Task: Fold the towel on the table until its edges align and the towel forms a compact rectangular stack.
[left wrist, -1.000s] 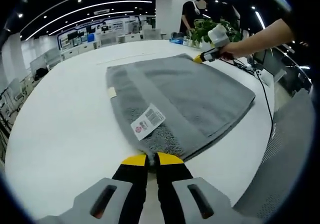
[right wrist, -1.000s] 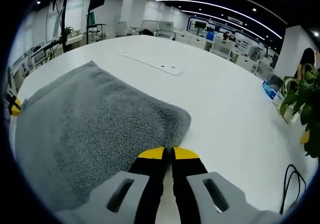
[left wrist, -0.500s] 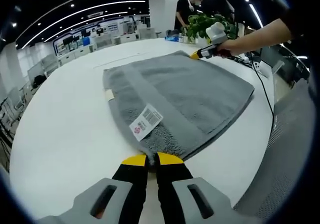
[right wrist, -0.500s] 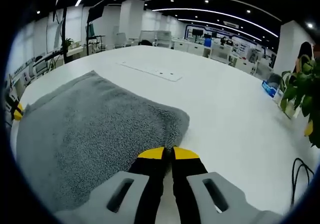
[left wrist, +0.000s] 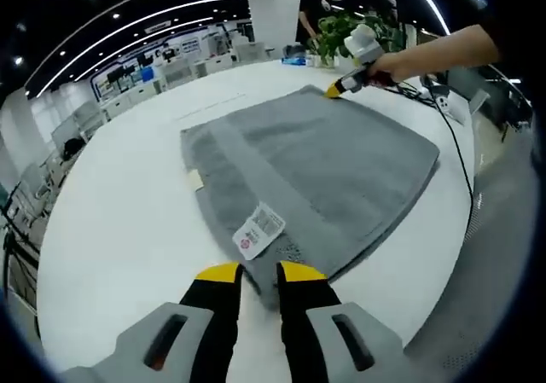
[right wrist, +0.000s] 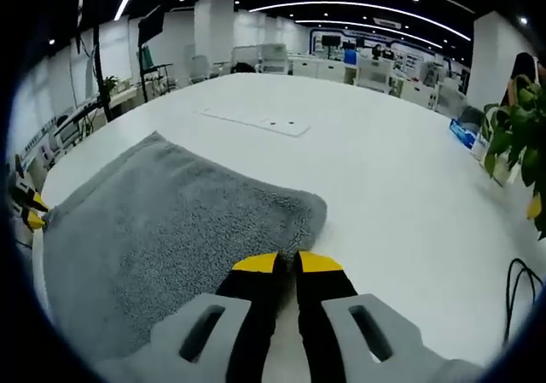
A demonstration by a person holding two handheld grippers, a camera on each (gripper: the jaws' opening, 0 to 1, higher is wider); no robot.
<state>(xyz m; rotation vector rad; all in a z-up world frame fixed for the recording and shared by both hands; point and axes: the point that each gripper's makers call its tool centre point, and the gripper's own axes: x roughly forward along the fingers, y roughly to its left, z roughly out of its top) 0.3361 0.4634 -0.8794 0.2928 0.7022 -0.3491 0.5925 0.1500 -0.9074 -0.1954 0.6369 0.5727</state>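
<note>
A plain grey terry towel (left wrist: 324, 161) with a smoother grey band lies on a glossy white table (left wrist: 119, 229). Its white paper label (left wrist: 260, 229) bears a red mark. Both black grippers (left wrist: 254, 274) (right wrist: 287, 264) have yellow tips.

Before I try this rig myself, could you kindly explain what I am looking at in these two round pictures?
There is no robot here. A person holds a pair of tongs in each hand, and a small fisheye camera rides on each pair, looking along its tips. One picture comes from the left tongs, whose yellow tips stand apart at the near corner of a grey towel. The other comes from the right tongs, at the opposite corner. Their tips are nearly together, and I cannot tell whether they pinch the cloth. The towel lies flat on a white table, with a white label facing up. A potted plant stands at the table's far edge.
</note>
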